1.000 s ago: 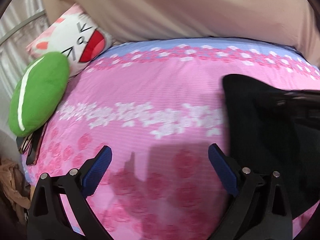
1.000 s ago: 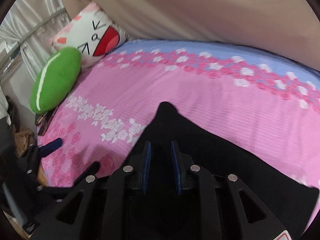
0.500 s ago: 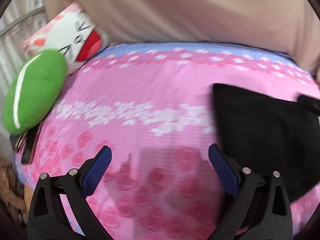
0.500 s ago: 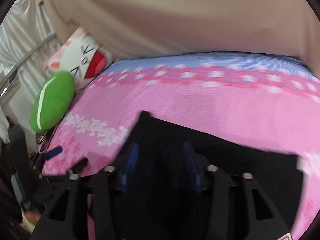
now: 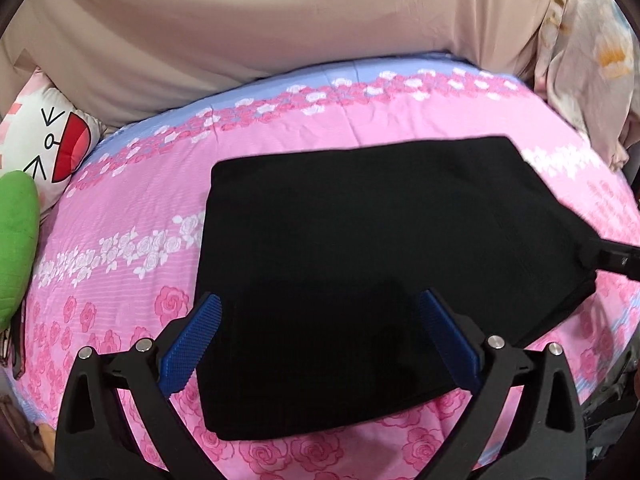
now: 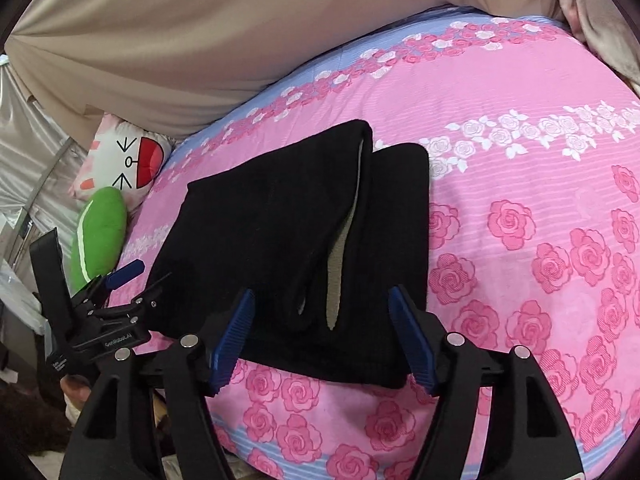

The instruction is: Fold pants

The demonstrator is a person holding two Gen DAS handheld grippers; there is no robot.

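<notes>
- The right gripper hovers with jaws opening, pads off the cloth.
- The left gripper is spread wide, grasping nothing.
- The folded black pants lie flat on the pink rose bedsheet, long axis running away toward the green pillow.

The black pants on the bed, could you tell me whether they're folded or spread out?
Folded: the black pants lie in a compact stack, upper layer overlapping the lower.
</notes>
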